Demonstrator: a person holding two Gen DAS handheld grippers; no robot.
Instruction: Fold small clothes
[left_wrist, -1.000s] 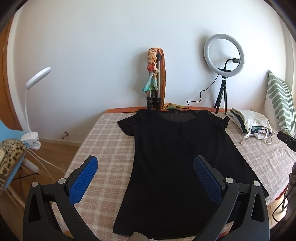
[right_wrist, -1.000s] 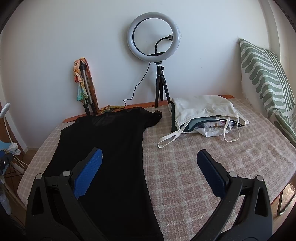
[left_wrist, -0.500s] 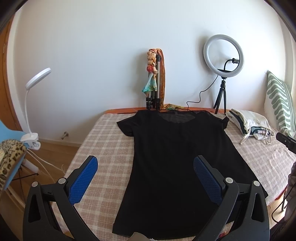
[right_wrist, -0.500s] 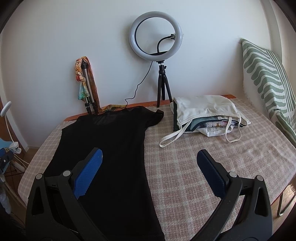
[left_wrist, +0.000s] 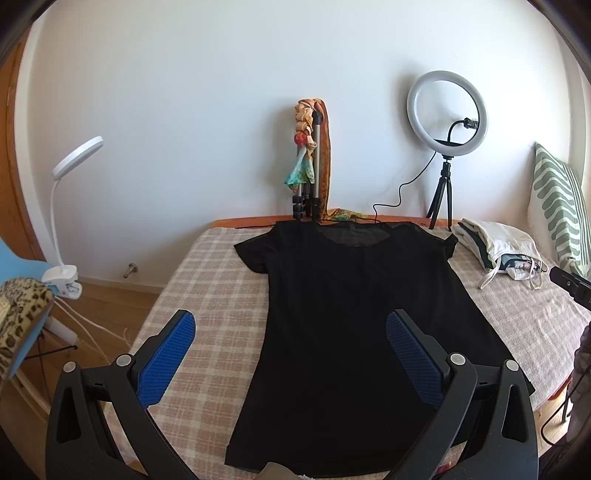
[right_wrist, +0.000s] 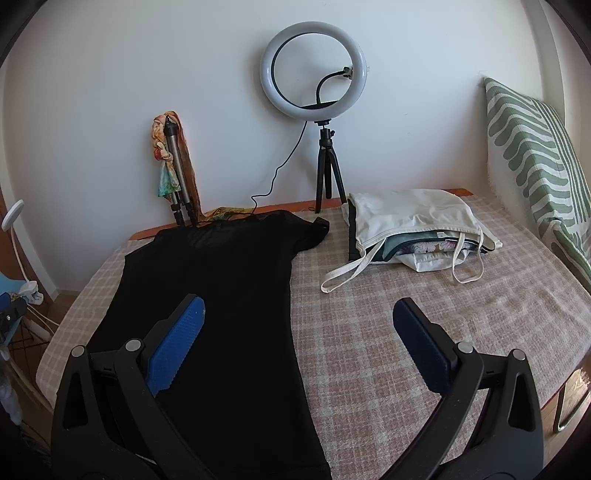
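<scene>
A black short-sleeved T-shirt (left_wrist: 347, 317) lies spread flat on the checked bed cover (left_wrist: 218, 280), collar towards the wall and hem near me. My left gripper (left_wrist: 290, 332) hovers open above the shirt's lower left part, nothing between its blue pads. In the right wrist view the same black T-shirt (right_wrist: 221, 295) fills the left side. My right gripper (right_wrist: 299, 325) is open over the shirt's right edge, its left pad (right_wrist: 173, 350) above the cloth and its right pad above the bare checked bed cover (right_wrist: 388, 302).
A white tote bag (right_wrist: 410, 229) stuffed with folded clothes lies at the back right. A ring light on a tripod (right_wrist: 314, 92) and a folded tripod with a scarf (right_wrist: 173, 162) stand at the wall. A green striped pillow (right_wrist: 535, 166) leans at the right. A clip lamp (left_wrist: 62, 206) stands left.
Both views have shifted only slightly; the right gripper has drifted a little to the left. The shirt has not moved and both grippers stay open.
</scene>
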